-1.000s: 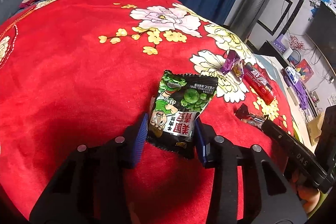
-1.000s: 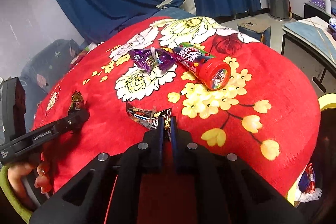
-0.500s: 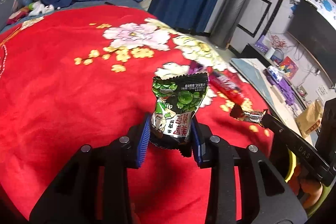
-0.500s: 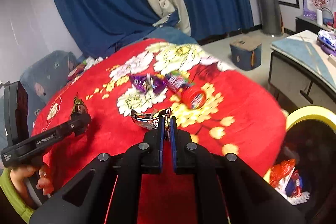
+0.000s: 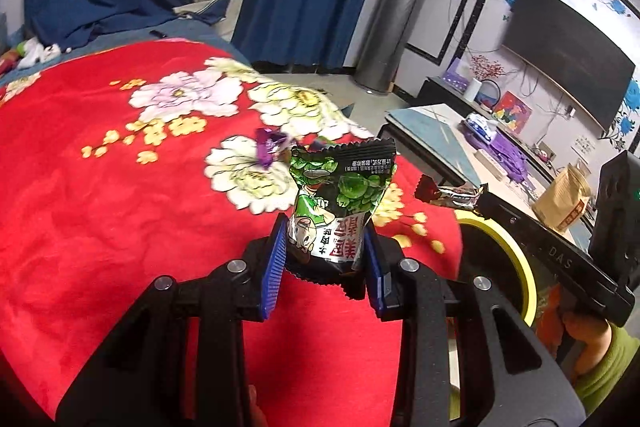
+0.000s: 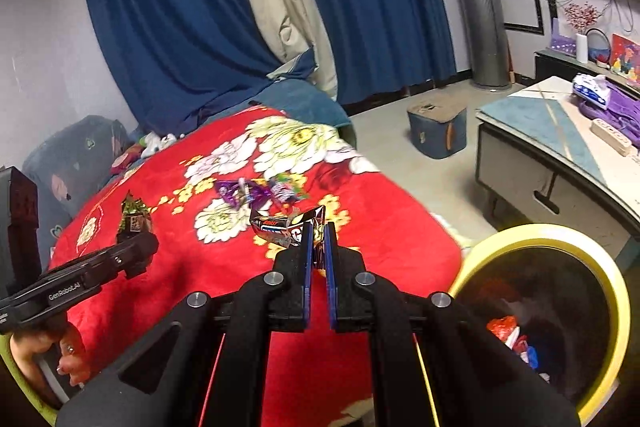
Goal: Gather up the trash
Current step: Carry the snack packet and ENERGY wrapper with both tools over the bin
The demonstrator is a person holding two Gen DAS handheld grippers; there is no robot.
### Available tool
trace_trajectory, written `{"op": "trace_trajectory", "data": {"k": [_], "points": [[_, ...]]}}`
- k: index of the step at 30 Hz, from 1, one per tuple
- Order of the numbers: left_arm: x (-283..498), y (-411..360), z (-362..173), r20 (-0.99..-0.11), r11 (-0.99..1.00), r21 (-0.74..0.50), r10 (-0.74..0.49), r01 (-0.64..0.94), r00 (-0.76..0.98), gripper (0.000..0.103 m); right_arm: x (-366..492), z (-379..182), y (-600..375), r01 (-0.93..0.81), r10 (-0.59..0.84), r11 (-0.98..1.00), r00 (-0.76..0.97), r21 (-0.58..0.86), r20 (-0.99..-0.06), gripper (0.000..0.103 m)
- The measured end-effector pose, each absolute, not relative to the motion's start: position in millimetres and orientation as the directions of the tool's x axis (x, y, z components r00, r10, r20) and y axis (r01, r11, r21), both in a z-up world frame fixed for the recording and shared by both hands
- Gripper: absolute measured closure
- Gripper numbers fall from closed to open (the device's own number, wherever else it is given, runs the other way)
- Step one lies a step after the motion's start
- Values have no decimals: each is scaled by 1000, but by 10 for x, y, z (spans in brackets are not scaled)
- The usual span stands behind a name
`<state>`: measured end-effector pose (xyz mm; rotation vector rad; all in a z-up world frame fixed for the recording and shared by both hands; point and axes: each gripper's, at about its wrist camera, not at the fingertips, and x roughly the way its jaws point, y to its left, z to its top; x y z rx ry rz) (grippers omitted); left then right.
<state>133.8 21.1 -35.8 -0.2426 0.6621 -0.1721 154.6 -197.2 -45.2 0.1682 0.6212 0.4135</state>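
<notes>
My left gripper (image 5: 324,247) is shut on a green snack packet (image 5: 340,199) and holds it upright above the red flowered blanket (image 5: 100,187). My right gripper (image 6: 319,239) is shut on a crumpled silver and brown candy wrapper (image 6: 280,225), also lifted off the blanket; it shows in the left wrist view (image 5: 448,193) too. A purple wrapper (image 6: 240,191) and a red tube (image 6: 286,189) lie on the blanket behind. A yellow-rimmed trash bin (image 6: 600,275) stands low right with wrappers inside.
A low table (image 6: 560,147) with boxes and purple items stands right of the bin. A blue stool (image 6: 438,127) sits on the floor. Blue curtains and a silver column are behind. A TV (image 5: 568,47) hangs on the right wall.
Both grippers have lifted higher off the blanket and swung right with their wrappers. The yellow bin has come more into view at the right.
</notes>
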Motion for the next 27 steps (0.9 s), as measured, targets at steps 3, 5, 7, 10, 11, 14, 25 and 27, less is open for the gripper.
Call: {"op": "trace_trajectory", "data": {"k": [3, 5, 7, 10, 11, 14, 25, 27], "points": [[1324, 101, -311, -567, 955, -276, -249, 104, 785, 76, 1513, -431, -2113, -302, 407, 912, 749, 278, -523, 97], [1315, 29, -280, -559, 956, -270, -255, 117, 789, 76, 1494, -414, -2218, -285, 393, 917, 760, 278, -517, 97], [1313, -67, -243, -552, 955, -262, -266, 139, 790, 76, 1471, -402, -2308, -268, 381, 921, 769, 282, -513, 97], [1322, -195, -227, -549, 954, -252, -281, 165, 787, 76, 1436, -390, -2451, -243, 356, 930, 785, 277, -507, 97], [1325, -226, -228, -549, 953, -250, -286, 172, 785, 76, 1420, -390, -2518, -231, 347, 932, 789, 279, -506, 97], [1339, -375, -235, -552, 950, -237, -302, 201, 777, 76, 1378, -394, -2659, -201, 323, 939, 800, 280, -506, 97], [1353, -812, -275, -553, 935, -205, -354, 289, 754, 76, 1223, -586, -3268, -57, 213, 955, 817, 292, -536, 97], [1366, -879, -292, -558, 932, -201, -363, 303, 746, 76, 1188, -623, -3370, -29, 190, 956, 818, 290, -542, 97]]}}
